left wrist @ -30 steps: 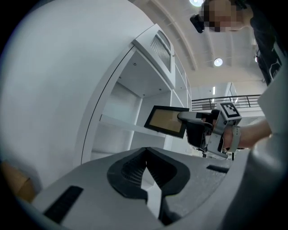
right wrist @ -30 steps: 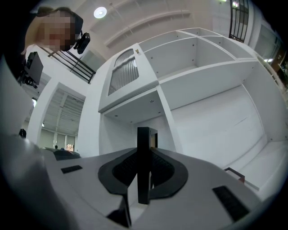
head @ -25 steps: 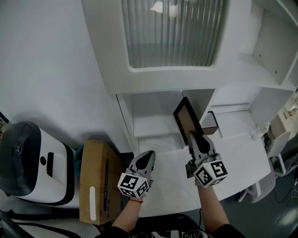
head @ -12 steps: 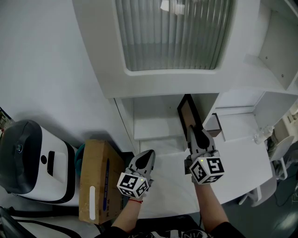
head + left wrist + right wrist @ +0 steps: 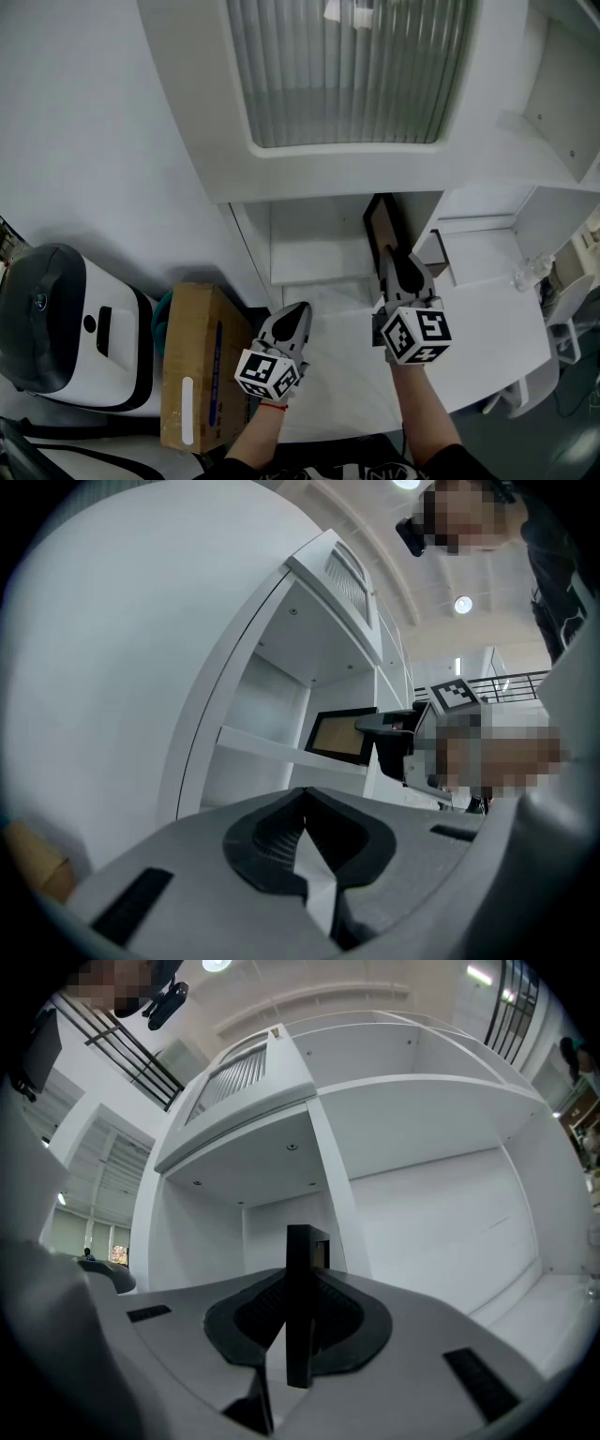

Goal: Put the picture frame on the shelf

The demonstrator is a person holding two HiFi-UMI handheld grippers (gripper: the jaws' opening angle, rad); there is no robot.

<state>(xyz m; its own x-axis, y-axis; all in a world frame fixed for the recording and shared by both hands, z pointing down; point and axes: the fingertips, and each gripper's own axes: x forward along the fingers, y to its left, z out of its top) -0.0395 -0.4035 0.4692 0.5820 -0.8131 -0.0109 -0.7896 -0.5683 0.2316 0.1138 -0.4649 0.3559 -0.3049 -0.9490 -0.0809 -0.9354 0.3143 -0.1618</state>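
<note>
One thin black picture frame [image 5: 384,225], ribbed panel [image 5: 347,70], white shelf [image 5: 314,246]

Top of picture frame [image 5: 383,228] behind cabinet [image 5: 211,141] overhang

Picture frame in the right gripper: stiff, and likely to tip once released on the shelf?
Probably stiff: the picture frame juts out straight from the right gripper, pinched by one edge. Thin and upright, it would likely tip unless leaned.
</note>
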